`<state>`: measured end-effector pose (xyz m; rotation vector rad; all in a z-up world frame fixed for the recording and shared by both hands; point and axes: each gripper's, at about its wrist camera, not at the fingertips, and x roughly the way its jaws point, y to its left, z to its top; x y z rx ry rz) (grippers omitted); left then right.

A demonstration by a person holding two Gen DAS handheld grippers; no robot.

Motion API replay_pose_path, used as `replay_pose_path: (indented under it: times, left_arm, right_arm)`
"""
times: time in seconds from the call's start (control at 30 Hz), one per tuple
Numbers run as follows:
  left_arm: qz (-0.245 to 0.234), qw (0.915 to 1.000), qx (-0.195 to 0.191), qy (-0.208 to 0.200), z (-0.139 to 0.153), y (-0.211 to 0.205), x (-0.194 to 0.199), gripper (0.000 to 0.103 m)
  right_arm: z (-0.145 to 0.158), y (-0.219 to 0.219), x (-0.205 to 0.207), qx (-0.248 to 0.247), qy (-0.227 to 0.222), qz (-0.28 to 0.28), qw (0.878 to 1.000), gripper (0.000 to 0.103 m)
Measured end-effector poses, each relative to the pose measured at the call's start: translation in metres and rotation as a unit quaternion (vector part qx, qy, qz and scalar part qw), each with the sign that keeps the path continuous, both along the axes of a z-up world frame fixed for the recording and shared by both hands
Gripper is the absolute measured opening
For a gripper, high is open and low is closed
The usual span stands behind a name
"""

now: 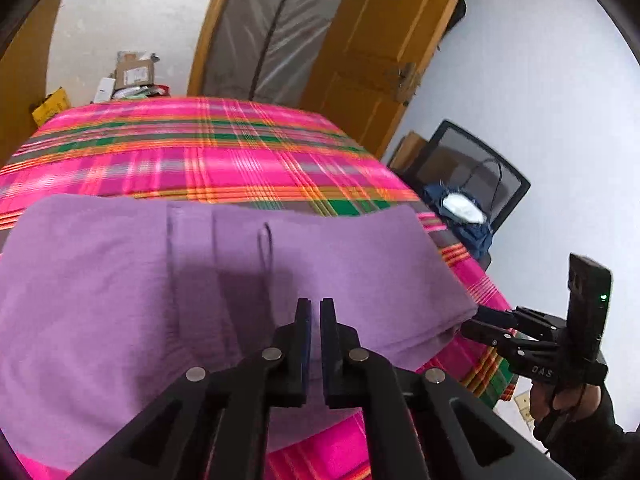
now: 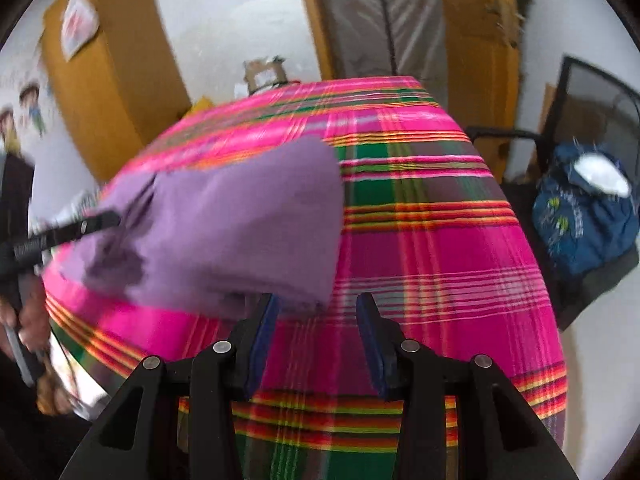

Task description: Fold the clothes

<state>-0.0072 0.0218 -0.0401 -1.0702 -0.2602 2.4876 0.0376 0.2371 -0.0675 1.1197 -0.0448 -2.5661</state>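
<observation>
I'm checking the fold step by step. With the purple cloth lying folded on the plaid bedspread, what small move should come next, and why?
Probably ease the right claw forward and shut it on the near corner of the purple cloth. Its jaws stand open just short of that edge, holding nothing, while the left claw is shut above the cloth, seemingly empty.

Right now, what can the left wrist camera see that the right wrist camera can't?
Only the left wrist view shows the shut left gripper up close, the right gripper from the side and brown cardboard boxes. Only the right wrist view shows the open right gripper up close and cartoon wall stickers. Both show the folded purple cloth, the pink plaid bedcover and a blue bag.
</observation>
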Motion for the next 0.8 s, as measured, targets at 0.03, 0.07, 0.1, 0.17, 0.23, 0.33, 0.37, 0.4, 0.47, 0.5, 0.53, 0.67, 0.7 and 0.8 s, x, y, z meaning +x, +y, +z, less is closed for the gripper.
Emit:
replay_pose_path:
  times: [0.03, 0.07, 0.1, 0.17, 0.23, 0.33, 0.37, 0.4, 0.47, 0.5, 0.53, 0.67, 0.7, 0.8]
  left_arm:
    - [-0.001, 1.0000, -0.002, -0.005, -0.004, 0.002, -0.002, 0.003]
    - [0.000, 0.9999, -0.005, -0.011, -0.007, 0.004, -0.004, 0.003]
    - [0.001, 0.9999, -0.006, -0.014, -0.010, 0.006, -0.005, 0.003]
    - [0.002, 0.9999, -0.006, -0.016, -0.013, 0.007, -0.005, 0.003]
    - [0.002, 0.9999, -0.007, -0.016, -0.015, 0.007, -0.004, 0.003]
    - [0.002, 0.9998, -0.010, -0.015, -0.017, 0.009, -0.004, 0.003]
    - [0.002, 0.9998, -0.011, -0.014, -0.017, 0.010, -0.004, 0.003]
    - [0.001, 0.9998, -0.011, -0.013, -0.017, 0.010, -0.005, 0.003]
    - [0.001, 0.9999, -0.011, -0.013, -0.017, 0.010, -0.005, 0.003]
    - [0.001, 0.9999, -0.011, -0.012, -0.018, 0.010, -0.005, 0.003]
    - [0.002, 0.9999, -0.011, -0.012, -0.018, 0.010, -0.005, 0.003]
    - [0.001, 0.9999, -0.007, -0.013, -0.020, 0.008, -0.004, 0.003]
    - [0.001, 0.9999, -0.007, -0.014, -0.020, 0.007, -0.004, 0.004]
    - [0.000, 0.9999, -0.006, -0.013, -0.022, 0.007, -0.003, 0.004]
  right_arm:
    - [-0.002, -0.003, -0.001, 0.002, -0.001, 0.000, 1.000, 0.043]
    - [-0.003, -0.002, -0.004, -0.002, -0.003, -0.002, 1.000, 0.043]
    - [-0.004, -0.001, -0.006, -0.008, -0.007, -0.005, 1.000, 0.043]
    - [-0.005, -0.003, -0.006, -0.017, -0.010, -0.009, 1.000, 0.043]
    - [-0.005, -0.008, -0.005, -0.020, -0.014, -0.012, 1.000, 0.046]
    - [-0.004, -0.015, -0.006, -0.017, -0.011, -0.025, 0.999, 0.053]
    - [-0.004, -0.018, -0.006, -0.016, -0.012, -0.031, 0.999, 0.054]
    - [-0.003, -0.020, -0.004, -0.017, -0.013, -0.036, 0.999, 0.056]
    - [-0.003, -0.022, -0.005, -0.012, -0.010, -0.052, 0.999, 0.056]
    - [-0.003, -0.023, -0.006, 0.001, -0.005, -0.066, 0.998, 0.056]
    - [-0.004, -0.024, -0.008, 0.015, 0.000, -0.080, 0.997, 0.056]
    - [-0.005, -0.020, -0.009, 0.043, 0.014, -0.122, 0.991, 0.057]
    - [-0.005, -0.017, -0.007, 0.049, 0.017, -0.134, 0.990, 0.057]
    - [-0.006, -0.010, -0.001, 0.055, 0.021, -0.149, 0.987, 0.057]
